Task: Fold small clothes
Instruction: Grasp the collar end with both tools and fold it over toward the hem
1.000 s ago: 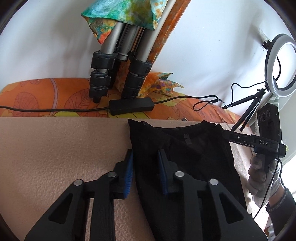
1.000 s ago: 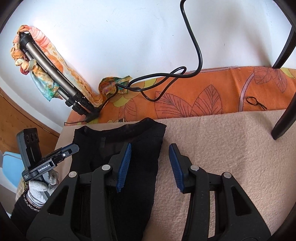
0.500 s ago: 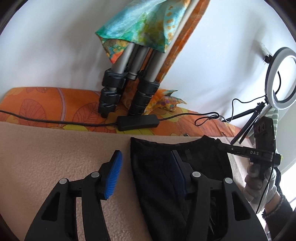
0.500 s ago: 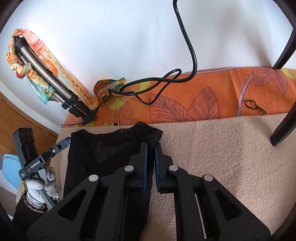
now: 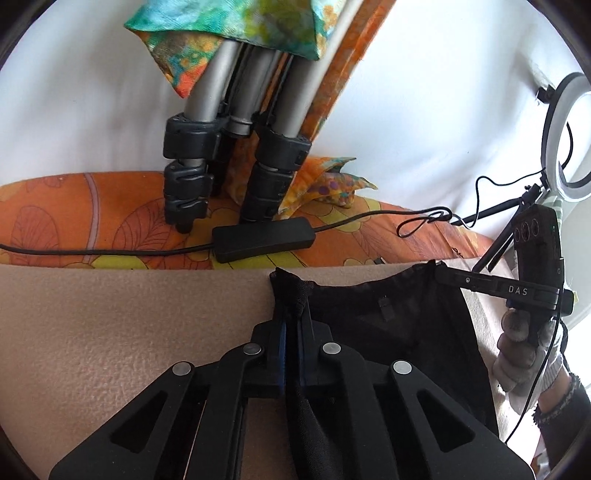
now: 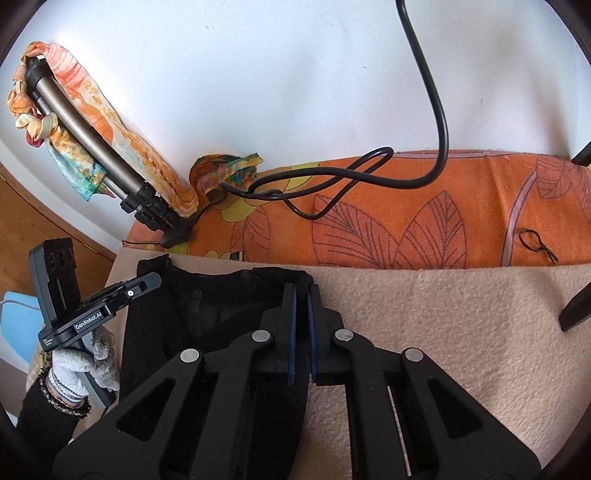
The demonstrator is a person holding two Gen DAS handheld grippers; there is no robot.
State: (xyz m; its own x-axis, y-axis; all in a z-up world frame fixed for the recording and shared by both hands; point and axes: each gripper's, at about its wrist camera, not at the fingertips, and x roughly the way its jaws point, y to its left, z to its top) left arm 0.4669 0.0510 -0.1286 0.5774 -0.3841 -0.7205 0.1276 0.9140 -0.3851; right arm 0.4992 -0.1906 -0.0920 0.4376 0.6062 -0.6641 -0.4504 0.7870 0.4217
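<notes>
Item under handling: one small black mesh garment, lying flat on the beige fleece blanket that covers the work surface. All positions below are given relative to this garment.

Left gripper: at the garment's left top corner. Its blue-padded jaws are drawn together to a narrow slit with a bunched pinch of black fabric caught between them; the corner stands up slightly above the pads.

Right gripper: at the garment's right top corner. Jaws likewise closed narrow, with the black edge pinched between the pads.

Surroundings: beyond the garment's top edge runs an orange leaf-patterned cloth, carrying a black cable with an inline box and the feet of a grey folded tripod draped in a multicoloured scarf. A white ring light stands off past the right side. Gloved hands carry both tools.

Assessment: the grasp step appears complete, with both upper corners secured; the fold itself is not yet made. The next move would call for lifting both corners together and evenly, carrying them toward the near hem, keeping the thin mesh taut between the grippers so that it does not sag or twist.
</notes>
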